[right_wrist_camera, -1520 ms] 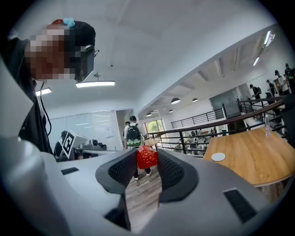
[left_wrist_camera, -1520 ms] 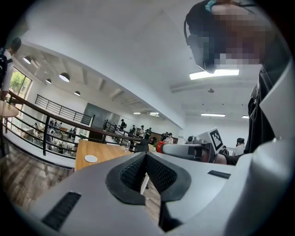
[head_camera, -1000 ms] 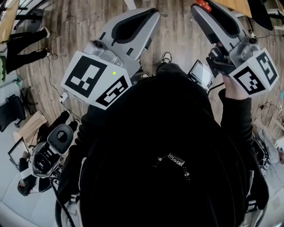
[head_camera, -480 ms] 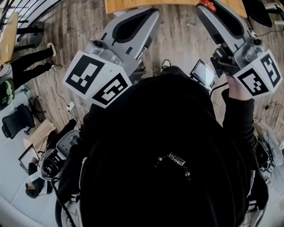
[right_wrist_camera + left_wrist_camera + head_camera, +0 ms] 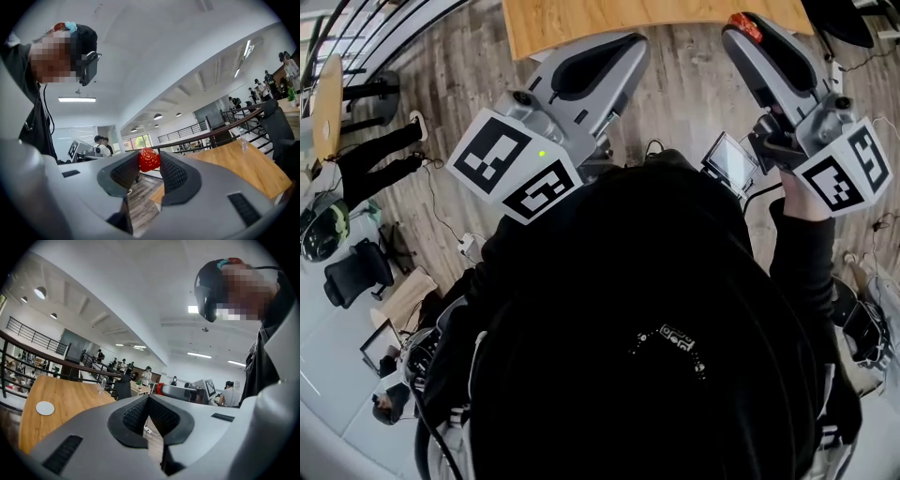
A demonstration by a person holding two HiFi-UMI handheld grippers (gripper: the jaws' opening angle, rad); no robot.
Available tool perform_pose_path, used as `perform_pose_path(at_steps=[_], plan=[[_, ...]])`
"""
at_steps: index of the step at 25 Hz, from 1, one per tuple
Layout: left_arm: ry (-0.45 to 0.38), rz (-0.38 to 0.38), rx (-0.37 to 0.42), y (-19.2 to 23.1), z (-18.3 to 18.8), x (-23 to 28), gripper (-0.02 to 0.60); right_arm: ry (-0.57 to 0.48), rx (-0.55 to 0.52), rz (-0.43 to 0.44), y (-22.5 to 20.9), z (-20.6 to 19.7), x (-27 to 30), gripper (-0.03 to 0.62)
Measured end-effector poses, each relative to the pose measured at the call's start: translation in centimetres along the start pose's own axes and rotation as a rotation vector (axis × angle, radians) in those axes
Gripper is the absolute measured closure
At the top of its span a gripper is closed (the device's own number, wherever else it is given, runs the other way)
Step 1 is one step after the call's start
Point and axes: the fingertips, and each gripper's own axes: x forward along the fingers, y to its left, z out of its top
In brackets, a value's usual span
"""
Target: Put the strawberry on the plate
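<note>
The right gripper [image 5: 150, 162] has its two grey jaws closed on a small red strawberry [image 5: 149, 159], which is pinched between the black ribbed pads right at the tips. In the head view the same gripper [image 5: 746, 24] is held up on the right, and the strawberry [image 5: 739, 21] sits in the air about level with the near edge of a light wooden table [image 5: 609, 13].

The left gripper [image 5: 149, 400] is closed with nothing in it; its pads meet at the tips. In the head view it [image 5: 619, 52] is raised on the left and points toward the same table edge.

A small white round plate [image 5: 45, 408] lies flat on the tabletop [image 5: 70, 397], toward the left in the left gripper view and well apart from the strawberry (no view shows the two together closely enough to say more). A clear plastic bottle [image 5: 242, 142] stands upright farther along the table.

The person in a black top [image 5: 647, 319] stands over a grey-brown plank floor [image 5: 684, 84]. Both grippers are well apart from each other.
</note>
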Motion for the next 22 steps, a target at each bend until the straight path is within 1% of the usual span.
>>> perform_pose_path(at_steps=[1,2,4,5,6,8,11,13,15,20,22], plan=[[0.010,-0.003,0.009,0.7,-0.3,0.6,0.577,-0.001,0.000,-0.008,-1.1,-0.2,0.4,0.450],[0.017,-0.010,0.001,1.3,-0.8,1.2,0.578,0.009,0.001,-0.022,-2.0,-0.4,0.6,0.450],[0.019,-0.030,-0.042,1.7,-1.3,2.1,0.578,0.042,0.012,-0.051,-3.2,-0.4,0.4,0.450],[0.017,-0.032,-0.051,1.9,-0.9,2.3,0.577,0.047,0.020,-0.051,-3.4,-0.1,0.8,0.450],[0.017,-0.023,-0.042,2.5,-0.1,2.2,0.577,0.041,0.030,-0.042,-3.5,0.2,1.6,0.450],[0.022,0.014,-0.001,3.9,1.7,2.0,0.577,0.039,0.044,-0.031,-3.7,0.6,4.0,0.450],[0.037,0.058,0.029,5.0,2.1,2.0,0.577,0.075,0.020,-0.018,-3.1,0.6,6.2,0.450],[0.042,0.062,0.022,5.4,1.7,2.1,0.577,0.070,0.011,0.016,-2.2,0.9,7.0,0.450],[0.042,0.051,0.020,5.8,1.6,2.0,0.577,0.061,-0.001,0.029,-1.8,1.1,7.5,0.450],[0.049,0.041,0.046,6.8,2.1,2.0,0.577,0.050,0.020,-0.011,-2.2,0.6,7.3,0.450],[0.056,0.047,0.066,7.1,2.2,2.4,0.577,0.064,0.018,-0.018,-2.3,0.4,7.1,0.450]])
